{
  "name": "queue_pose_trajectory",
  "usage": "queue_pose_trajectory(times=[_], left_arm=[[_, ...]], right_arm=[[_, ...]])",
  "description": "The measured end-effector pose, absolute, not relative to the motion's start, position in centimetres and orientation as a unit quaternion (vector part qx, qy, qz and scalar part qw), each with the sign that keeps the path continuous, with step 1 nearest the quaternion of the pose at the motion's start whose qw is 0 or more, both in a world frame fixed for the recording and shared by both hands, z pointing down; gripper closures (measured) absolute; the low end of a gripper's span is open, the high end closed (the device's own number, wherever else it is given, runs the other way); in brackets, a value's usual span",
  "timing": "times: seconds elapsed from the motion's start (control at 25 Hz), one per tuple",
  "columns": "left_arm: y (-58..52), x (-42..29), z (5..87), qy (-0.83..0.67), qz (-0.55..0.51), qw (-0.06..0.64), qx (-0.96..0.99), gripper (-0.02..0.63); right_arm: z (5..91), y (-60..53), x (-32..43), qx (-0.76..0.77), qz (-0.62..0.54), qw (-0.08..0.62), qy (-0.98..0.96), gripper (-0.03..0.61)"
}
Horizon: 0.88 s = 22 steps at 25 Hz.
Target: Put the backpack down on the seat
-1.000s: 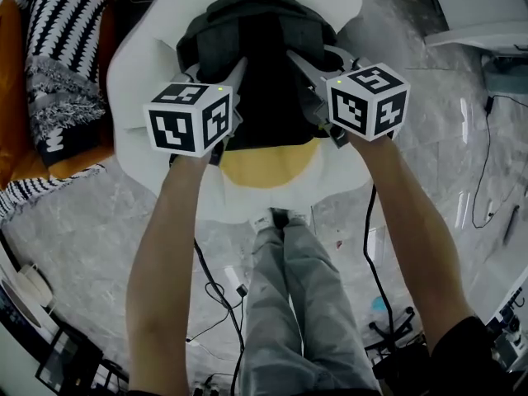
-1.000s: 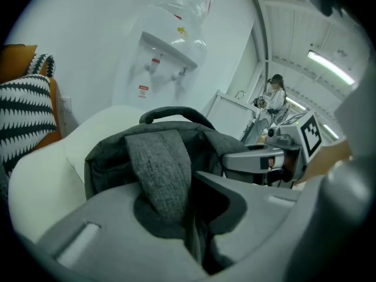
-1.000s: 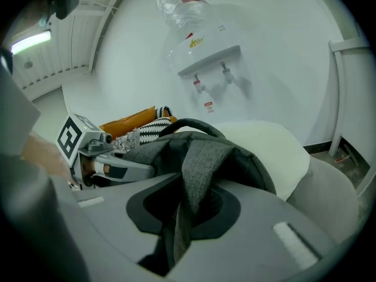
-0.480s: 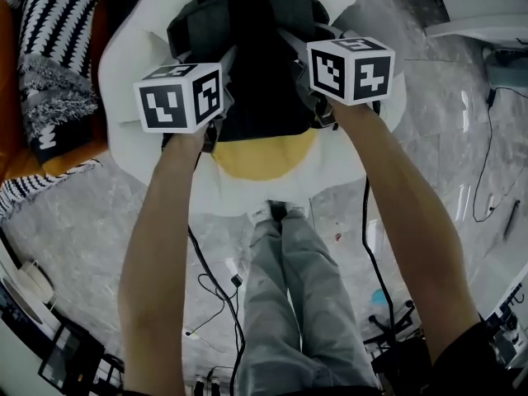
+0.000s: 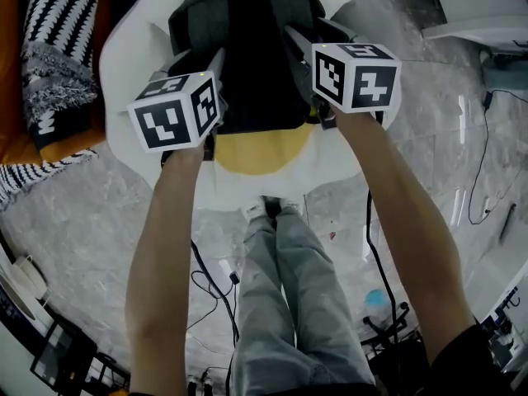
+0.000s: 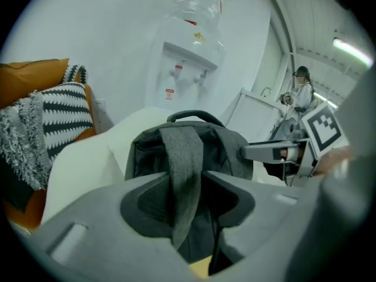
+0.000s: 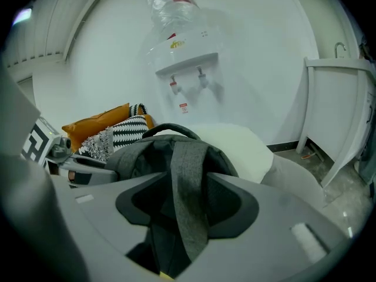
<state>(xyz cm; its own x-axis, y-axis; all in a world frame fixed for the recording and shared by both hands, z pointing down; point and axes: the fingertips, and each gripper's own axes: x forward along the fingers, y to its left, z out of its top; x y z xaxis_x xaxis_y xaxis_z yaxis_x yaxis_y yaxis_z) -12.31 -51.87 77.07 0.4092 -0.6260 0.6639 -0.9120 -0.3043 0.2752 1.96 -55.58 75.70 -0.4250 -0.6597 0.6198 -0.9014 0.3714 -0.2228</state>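
Observation:
A dark grey backpack (image 5: pixel 247 48) stands on the yellow seat cushion (image 5: pixel 260 148) of a white chair (image 5: pixel 132 64), leaning on its back. My left gripper (image 5: pixel 213 64) is at the bag's left side, my right gripper (image 5: pixel 299 48) at its right. In the left gripper view a grey shoulder strap (image 6: pixel 182 157) hangs loose between the jaws of the left gripper (image 6: pixel 188 187), gaps on both sides. The right gripper (image 7: pixel 188 192) likewise has the other strap (image 7: pixel 188 175) slack between spread jaws. Both pairs of jaws have just been opening, with the straps still between them.
An orange sofa with black-and-white striped cushions (image 5: pixel 58 56) stands left of the chair. A water dispenser (image 6: pixel 188 57) is behind it by the wall, a white cabinet (image 7: pixel 335 110) to the right. Cables (image 5: pixel 214 279) run across the marble floor by my legs (image 5: pixel 289 287).
Both hands have shifted slightly and tilted over the seat. The backpack has stayed in the same place on the chair.

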Motion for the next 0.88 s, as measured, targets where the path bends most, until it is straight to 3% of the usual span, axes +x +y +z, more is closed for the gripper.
queue_pose_trajectory(times=[0.08, 0.24, 0.36, 0.6, 0.88], left_arm=[[-51.3, -13.1, 76.6, -0.517, 0.224, 0.314, 0.764, 0.461], [-49.7, -13.8, 75.6, -0.547, 0.218, 0.308, 0.747, 0.523], [-48.2, -13.3, 74.6, -0.551, 0.211, 0.305, 0.748, 0.609], [-44.7, -10.8, 71.3, -0.549, 0.202, 0.275, 0.763, 0.614], [-40.8, -8.8, 67.0, -0.548, 0.162, 0.302, 0.764, 0.614]], right_arm=[[75.4, -54.8, 2.2, 0.49, 0.271, 0.224, -0.798, 0.374], [74.8, -52.8, 2.6, 0.479, 0.246, 0.25, -0.805, 0.368], [73.7, -51.3, 3.0, 0.484, 0.235, 0.249, -0.805, 0.422], [71.5, -47.3, 2.4, 0.475, 0.227, 0.248, -0.813, 0.462], [67.8, -42.3, 1.1, 0.454, 0.219, 0.256, -0.825, 0.543]])
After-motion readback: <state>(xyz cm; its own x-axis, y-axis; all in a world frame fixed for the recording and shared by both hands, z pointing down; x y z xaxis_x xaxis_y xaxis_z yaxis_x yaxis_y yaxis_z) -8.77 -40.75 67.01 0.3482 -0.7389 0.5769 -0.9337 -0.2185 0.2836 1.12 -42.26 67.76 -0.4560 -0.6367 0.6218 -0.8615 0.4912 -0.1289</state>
